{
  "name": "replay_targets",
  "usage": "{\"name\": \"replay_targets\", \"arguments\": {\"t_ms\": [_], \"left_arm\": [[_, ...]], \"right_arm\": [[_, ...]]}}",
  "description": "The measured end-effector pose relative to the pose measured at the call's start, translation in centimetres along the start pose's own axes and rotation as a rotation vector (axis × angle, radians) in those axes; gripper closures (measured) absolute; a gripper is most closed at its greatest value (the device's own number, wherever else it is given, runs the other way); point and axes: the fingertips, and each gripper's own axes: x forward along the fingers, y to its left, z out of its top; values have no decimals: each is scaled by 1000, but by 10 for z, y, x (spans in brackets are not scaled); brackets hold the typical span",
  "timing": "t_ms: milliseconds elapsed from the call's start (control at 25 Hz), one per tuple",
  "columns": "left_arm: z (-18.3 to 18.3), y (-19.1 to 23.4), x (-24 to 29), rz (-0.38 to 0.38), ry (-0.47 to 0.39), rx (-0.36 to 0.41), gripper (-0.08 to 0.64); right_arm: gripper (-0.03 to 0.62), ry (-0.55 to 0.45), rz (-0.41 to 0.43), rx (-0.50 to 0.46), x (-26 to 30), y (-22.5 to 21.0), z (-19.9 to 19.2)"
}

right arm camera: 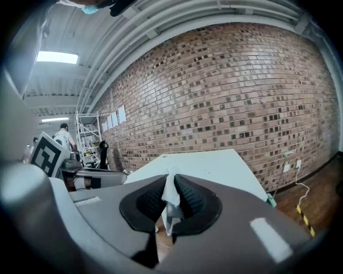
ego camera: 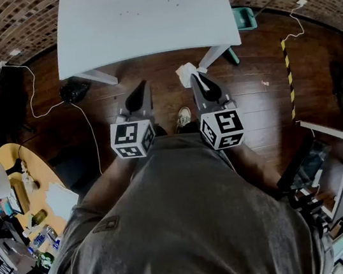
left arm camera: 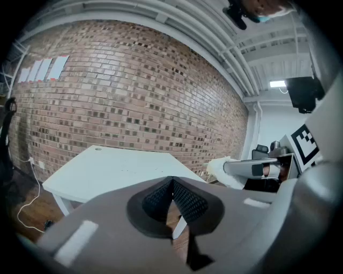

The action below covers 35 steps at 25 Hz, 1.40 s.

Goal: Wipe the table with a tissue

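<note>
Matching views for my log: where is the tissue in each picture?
Head view: tissue at the tip of the right gripper, just below the near edge of the table.
Left gripper view: right of centre, on the right gripper's tip.
Right gripper view: centre, pinched between the fingers.
Shared landmark: the table.

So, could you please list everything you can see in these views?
Rectangular table: one, white, ahead of grippers.
Crumpled paper tissue: one, white, in right gripper.
Plastic object: one, teal, floor by table's right.
Round side table: one, yellow, cluttered, far left.
Floor cable: one, white, left.
Hazard tape strip: one, black-yellow, floor right.
Shoe: one, pale, between grippers.
Left gripper: grey, jaws together, empty.
Right gripper: grey, clamping tissue.
</note>
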Motion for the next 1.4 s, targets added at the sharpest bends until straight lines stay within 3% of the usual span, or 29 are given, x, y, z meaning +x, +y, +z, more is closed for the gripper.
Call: {"name": "replay_targets", "arguments": {"t_ms": [520, 960, 1400], "left_arm": [[23, 42, 65, 50, -2, -19, 558], [60, 116, 151, -23, 11, -37, 558], [75, 169, 194, -82, 55, -40, 558]], "right_arm": [[557, 22, 3, -6, 73, -39, 19], [557, 45, -90, -19, 175, -56, 52], [557, 81, -170, -4, 239, -61, 64]]}}
